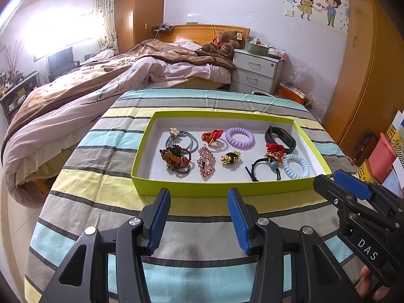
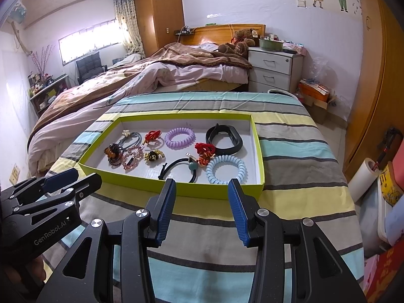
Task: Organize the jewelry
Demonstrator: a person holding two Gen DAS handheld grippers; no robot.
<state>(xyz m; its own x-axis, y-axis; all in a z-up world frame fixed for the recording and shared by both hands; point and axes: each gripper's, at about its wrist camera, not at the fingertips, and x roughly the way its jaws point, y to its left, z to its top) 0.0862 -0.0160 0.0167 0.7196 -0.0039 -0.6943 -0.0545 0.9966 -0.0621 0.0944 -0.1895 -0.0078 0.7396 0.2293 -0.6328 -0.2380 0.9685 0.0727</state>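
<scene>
A lime-green tray (image 1: 222, 189) (image 2: 126, 179) with a white floor lies on the striped cloth. In it are a purple coil tie (image 1: 227, 136) (image 2: 168, 139), a blue coil tie (image 1: 285, 166) (image 2: 210, 170), a black wristband (image 1: 290, 141) (image 2: 237, 142), a dark bead bracelet (image 1: 176, 157) (image 2: 114, 154), a pink crystal clip (image 1: 206, 161) and red knotted pieces (image 1: 212, 136). My left gripper (image 1: 199, 194) (image 2: 87, 175) hovers open just before the tray's near wall, left of centre. Towards the right end of that wall my right gripper (image 2: 202, 184) (image 1: 328, 178) is also open. Neither holds anything.
The striped table (image 1: 192, 252) stands beside a bed (image 1: 101, 80) with rumpled covers on the left. A white nightstand (image 1: 257, 70) is behind, wooden wardrobes (image 1: 366, 88) at right. Boxes and a paper roll (image 2: 363, 179) crowd the floor by the table's right edge.
</scene>
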